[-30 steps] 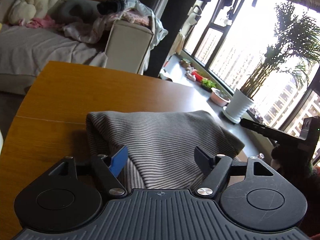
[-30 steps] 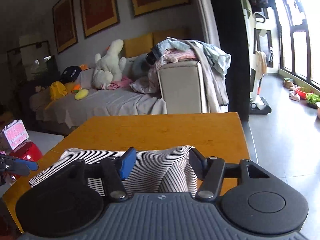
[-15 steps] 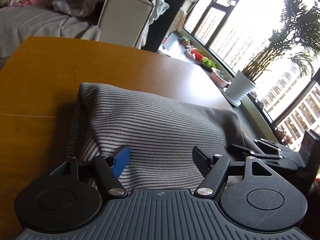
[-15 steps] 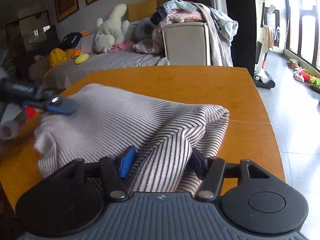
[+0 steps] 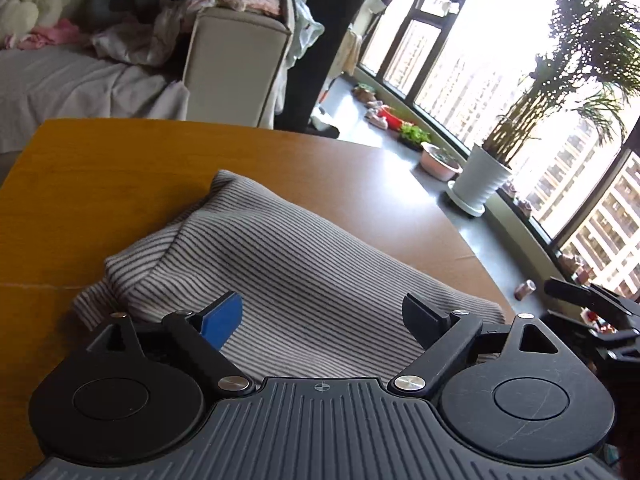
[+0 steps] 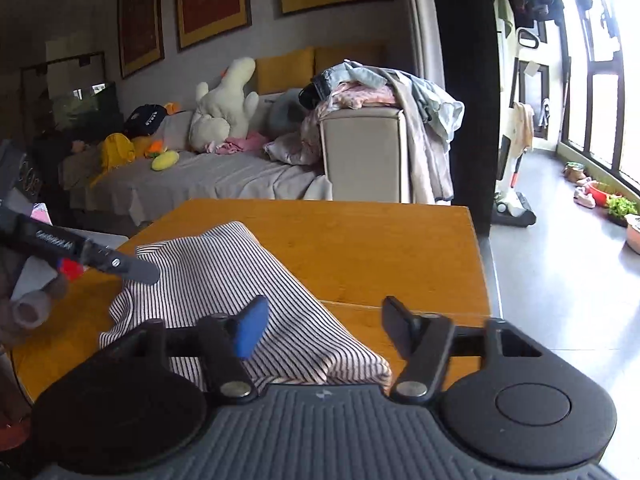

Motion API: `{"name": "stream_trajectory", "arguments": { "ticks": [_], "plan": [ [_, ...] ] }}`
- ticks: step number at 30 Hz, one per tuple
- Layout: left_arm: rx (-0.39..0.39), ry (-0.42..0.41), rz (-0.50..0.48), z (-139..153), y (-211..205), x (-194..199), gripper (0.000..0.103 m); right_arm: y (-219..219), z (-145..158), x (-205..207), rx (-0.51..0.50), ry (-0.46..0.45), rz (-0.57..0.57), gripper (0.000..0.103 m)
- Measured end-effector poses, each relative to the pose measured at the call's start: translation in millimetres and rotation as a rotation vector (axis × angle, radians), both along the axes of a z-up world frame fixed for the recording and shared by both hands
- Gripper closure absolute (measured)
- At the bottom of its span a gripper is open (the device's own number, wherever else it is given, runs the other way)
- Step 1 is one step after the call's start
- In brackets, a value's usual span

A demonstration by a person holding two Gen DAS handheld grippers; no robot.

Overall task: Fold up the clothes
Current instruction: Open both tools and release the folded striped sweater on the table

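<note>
A grey-and-white striped garment (image 5: 304, 264) lies folded on the wooden table (image 5: 100, 168). My left gripper (image 5: 320, 320) hovers open over its near edge, and the cloth shows between the blue and black fingers without being pinched. In the right wrist view the same garment (image 6: 224, 276) runs away to the left. My right gripper (image 6: 326, 328) is open above its near right corner. The left gripper (image 6: 120, 266) reaches in from the left over the garment's far corner. The right gripper (image 5: 592, 304) shows at the right edge of the left wrist view.
Beyond the table stand a sofa (image 6: 208, 176) with a plush toy (image 6: 224, 108) and an armrest piled with clothes (image 6: 384, 92). A white potted plant (image 5: 480, 184) and small pots line the window sill. The table's right edge (image 6: 480, 264) drops to the floor.
Half a second ago the cloth bunched up between my right gripper's fingers; now it lies flat and the gripper sits back from it. My left gripper has pulled back from the garment.
</note>
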State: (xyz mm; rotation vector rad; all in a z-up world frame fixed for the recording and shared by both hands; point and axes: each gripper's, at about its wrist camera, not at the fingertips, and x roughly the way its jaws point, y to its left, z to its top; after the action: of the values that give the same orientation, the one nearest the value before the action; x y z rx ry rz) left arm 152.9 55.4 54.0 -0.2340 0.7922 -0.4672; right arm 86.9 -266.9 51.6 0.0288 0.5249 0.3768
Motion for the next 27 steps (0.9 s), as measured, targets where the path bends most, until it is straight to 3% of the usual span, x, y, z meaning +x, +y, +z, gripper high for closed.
{"name": "stream_trajectory", "arguments": {
  "ticks": [3,7,16,19,23,27],
  "plan": [
    [-0.004,0.039,-0.057,-6.8,-6.9,-16.5,0.035,19.5,-29.2,24.0,-0.028,0.061,0.024,0.062],
    [0.067,0.071,-0.079,-21.9,-17.1,-16.8,0.045,24.2,-47.3,21.3,-0.051,0.064,0.024,0.061],
    [0.065,0.044,-0.073,-23.8,-18.9,12.7,0.048,31.6,-45.1,-36.4,-0.033,0.059,0.024,0.06],
    [0.075,0.022,-0.069,-22.1,-22.1,16.9,0.048,40.5,-46.0,-44.8,-0.002,0.069,0.036,0.05],
    [0.087,-0.006,-0.065,-19.9,-26.4,22.4,0.048,39.1,-48.0,-40.9,0.002,0.085,-0.015,0.024],
    [0.104,-0.044,-0.067,-16.3,-30.2,21.5,0.042,29.6,-43.4,-41.2,0.053,0.077,-0.033,0.022]
  ]
}}
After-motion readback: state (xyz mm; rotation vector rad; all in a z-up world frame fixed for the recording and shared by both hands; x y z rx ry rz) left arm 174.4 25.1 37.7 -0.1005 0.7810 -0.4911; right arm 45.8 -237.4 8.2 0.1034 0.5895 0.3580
